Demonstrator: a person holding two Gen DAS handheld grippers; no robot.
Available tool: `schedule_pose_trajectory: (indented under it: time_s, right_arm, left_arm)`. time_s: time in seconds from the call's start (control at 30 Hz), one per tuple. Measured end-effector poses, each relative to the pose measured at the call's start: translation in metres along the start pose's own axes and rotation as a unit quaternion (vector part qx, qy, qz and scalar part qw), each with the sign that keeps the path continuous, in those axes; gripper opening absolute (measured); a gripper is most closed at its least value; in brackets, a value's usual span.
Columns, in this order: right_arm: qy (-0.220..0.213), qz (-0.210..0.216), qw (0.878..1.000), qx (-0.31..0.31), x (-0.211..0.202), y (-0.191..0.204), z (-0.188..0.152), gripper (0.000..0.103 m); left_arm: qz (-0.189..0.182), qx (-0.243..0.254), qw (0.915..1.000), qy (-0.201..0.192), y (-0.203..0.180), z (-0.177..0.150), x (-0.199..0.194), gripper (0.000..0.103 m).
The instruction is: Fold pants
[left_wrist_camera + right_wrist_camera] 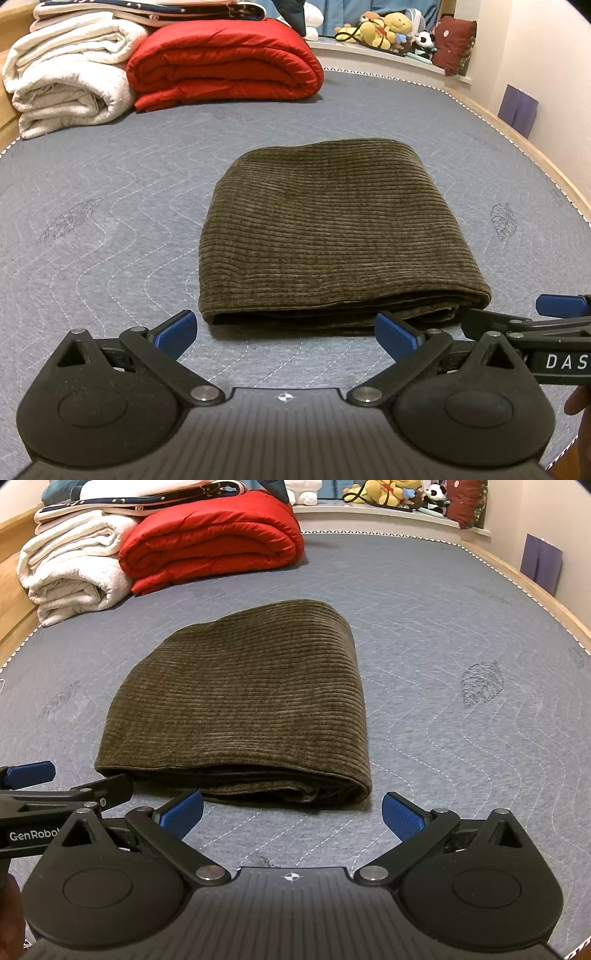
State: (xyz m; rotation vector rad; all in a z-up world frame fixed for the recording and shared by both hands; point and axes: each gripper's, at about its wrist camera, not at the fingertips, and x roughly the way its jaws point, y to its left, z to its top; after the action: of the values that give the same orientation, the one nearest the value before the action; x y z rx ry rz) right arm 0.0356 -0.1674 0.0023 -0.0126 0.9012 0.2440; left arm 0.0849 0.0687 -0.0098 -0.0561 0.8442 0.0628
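The dark olive corduroy pants [325,229] lie folded into a compact stack on the grey quilted mattress [92,229]. They also show in the right wrist view [240,705], with the layered edges facing me. My left gripper [286,334] is open and empty, just short of the stack's near edge. My right gripper [291,814] is open and empty, also just short of that edge. The right gripper's side shows at the right edge of the left wrist view [554,321]. The left gripper's side shows at the left of the right wrist view [44,786].
A folded red quilt [225,62] and white blankets [66,74] are stacked at the far left of the mattress. Stuffed toys [388,29] sit on a ledge beyond. A wooden bed frame [517,136] runs along the right side, by the wall.
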Motion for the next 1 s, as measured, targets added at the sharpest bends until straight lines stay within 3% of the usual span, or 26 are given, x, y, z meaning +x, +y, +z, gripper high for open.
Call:
schedule_pose_trajectory:
  time_s: [1.0]
  right_arm:
    - [0.004,0.001,1.000,-0.001,0.0027,0.0035,-0.0006,0.102]
  left_arm:
    - [0.001,0.003,1.0000,0.002,0.0007,0.0007,0.0022,0.102]
